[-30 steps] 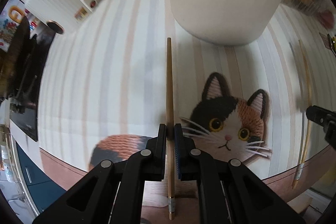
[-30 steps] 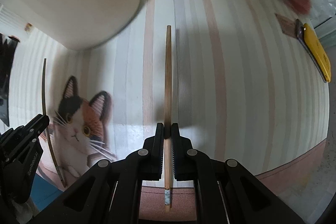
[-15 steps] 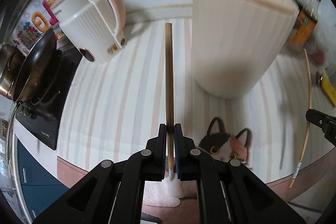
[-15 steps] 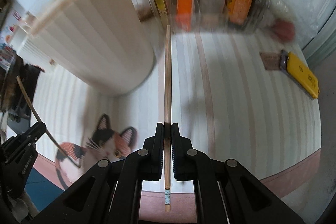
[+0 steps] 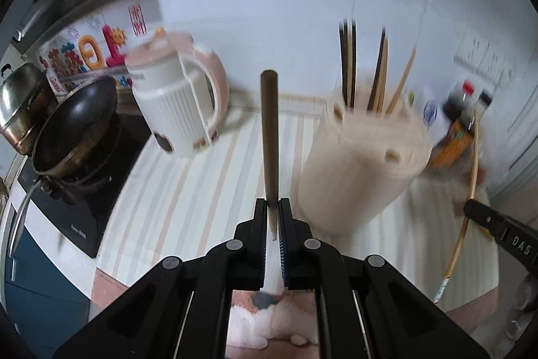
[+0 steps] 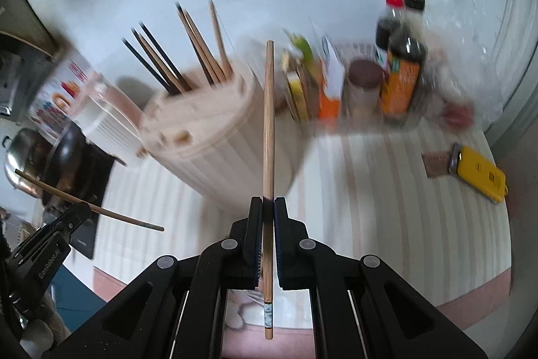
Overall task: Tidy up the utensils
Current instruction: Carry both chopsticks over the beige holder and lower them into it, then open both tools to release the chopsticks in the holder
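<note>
Starting with the left wrist view, the left gripper [image 5: 273, 207] was clamped on a dark wooden chopstick [image 5: 269, 137], the jaws pinching it near its lower end so that most of its length rose up the middle of the frame. Only a short tip showed below the pinch. Holding it low and upright like this probably left a long free end to lower into the cream utensil holder [image 5: 363, 164], which stood just right of centre with several chopsticks already standing in its top slots. The chopstick lay left of the holder and apart from it. At the right edge, the right gripper [image 5: 497, 231] showed only partly, with a pale bamboo chopstick [image 5: 470, 184] crossing it. A pink and white kettle [image 5: 181, 110] and a black wok [image 5: 74, 127] sat in the upper left, clear of the work.

In the right wrist view, the right gripper [image 6: 268, 217] was closed on the pale bamboo chopstick [image 6: 268, 123], gripped lower down, with a patterned end hanging below the jaws at the bottom centre. Its upper length crossed in front of the utensil holder [image 6: 215, 143], centre left. The grip seemed meant for a vertical drop into a slot. At lower left, the left gripper [image 6: 60, 234] held the dark chopstick [image 6: 94, 207] slanting across. Sauce bottles [image 6: 400, 63] stood upper right on the striped mat [image 6: 386, 190].
</note>
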